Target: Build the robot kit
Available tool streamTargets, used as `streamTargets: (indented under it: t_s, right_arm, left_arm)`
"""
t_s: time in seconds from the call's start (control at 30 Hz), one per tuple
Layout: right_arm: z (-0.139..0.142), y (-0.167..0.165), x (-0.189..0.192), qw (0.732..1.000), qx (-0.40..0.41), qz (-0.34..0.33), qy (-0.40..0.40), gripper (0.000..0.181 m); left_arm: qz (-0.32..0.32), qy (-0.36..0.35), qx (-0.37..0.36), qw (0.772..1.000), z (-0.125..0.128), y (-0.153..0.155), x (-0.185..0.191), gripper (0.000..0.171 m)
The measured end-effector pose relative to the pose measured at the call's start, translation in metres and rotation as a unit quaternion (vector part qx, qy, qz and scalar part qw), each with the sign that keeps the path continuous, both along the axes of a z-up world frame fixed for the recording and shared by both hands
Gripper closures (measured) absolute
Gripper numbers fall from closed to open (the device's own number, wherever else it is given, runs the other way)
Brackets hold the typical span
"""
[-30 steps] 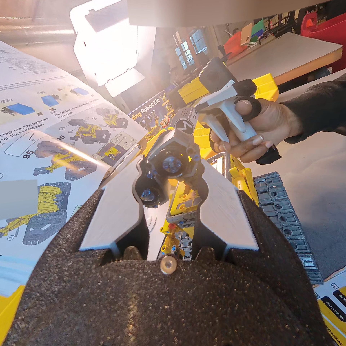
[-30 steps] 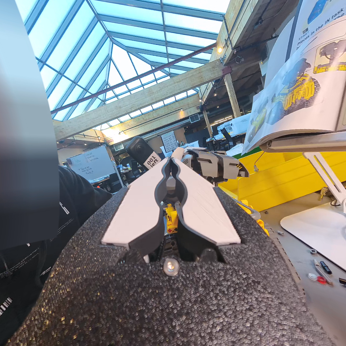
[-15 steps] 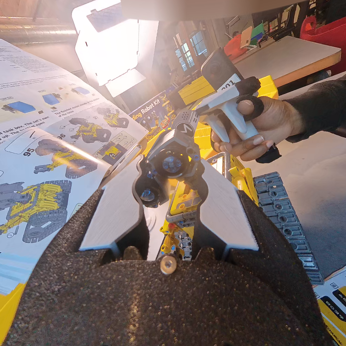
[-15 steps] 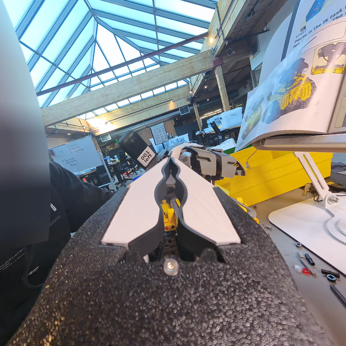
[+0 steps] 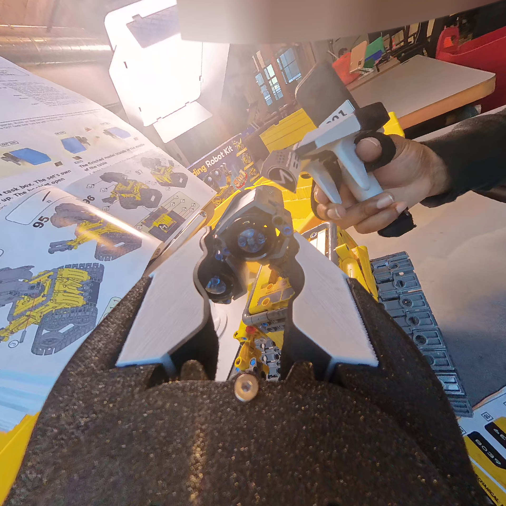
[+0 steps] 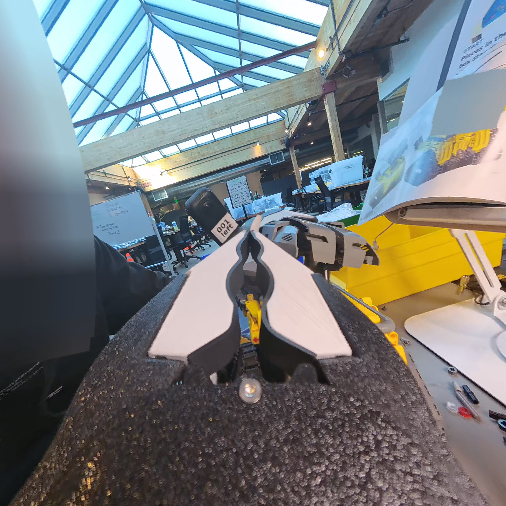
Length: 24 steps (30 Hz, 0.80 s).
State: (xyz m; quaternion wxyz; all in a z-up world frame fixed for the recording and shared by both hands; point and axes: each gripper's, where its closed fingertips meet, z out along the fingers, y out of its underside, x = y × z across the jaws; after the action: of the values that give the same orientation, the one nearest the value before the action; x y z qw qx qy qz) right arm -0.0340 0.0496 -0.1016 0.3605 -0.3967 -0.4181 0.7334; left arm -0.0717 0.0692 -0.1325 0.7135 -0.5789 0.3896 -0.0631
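A yellow tracked robot model [image 5: 273,295] stands on the table. Its grey and black head [image 5: 246,241] has two blue lenses. My left gripper [image 5: 250,235] is shut on that head, one finger on each side. My right gripper [image 6: 250,232], held by a hand [image 5: 397,186], is shut with its tips together on a grey logo panel [image 5: 282,172] at the top of the head. The head also shows in the right wrist view [image 6: 323,246], just right of the fingertips. The left gripper's black camera [image 6: 210,216] sits behind them.
An open instruction booklet [image 5: 82,219] rests on a white stand [image 6: 451,342]. The model's grey track [image 5: 410,309] runs along the right. Yellow bins [image 6: 410,260] and a kit box [image 5: 227,164] stand behind. Small loose parts [image 6: 462,405] lie on the table. My hands' fingertips stand some 6 centimetres from each other.
My right gripper and the hand have shifted a little up and to the right with the logo panel, and its view has tilted. My left gripper has stayed on the head.
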Motion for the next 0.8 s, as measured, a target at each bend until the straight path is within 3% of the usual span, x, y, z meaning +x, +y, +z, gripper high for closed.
streamTargets:
  t_s: [0.8]
  right_arm:
    - [-0.008,0.016,-0.006,0.997,0.002,-0.067,-0.032,0.181]
  left_arm:
    - [0.01,-0.008,-0.001,1.0,0.001,0.002,-0.005,0.118]
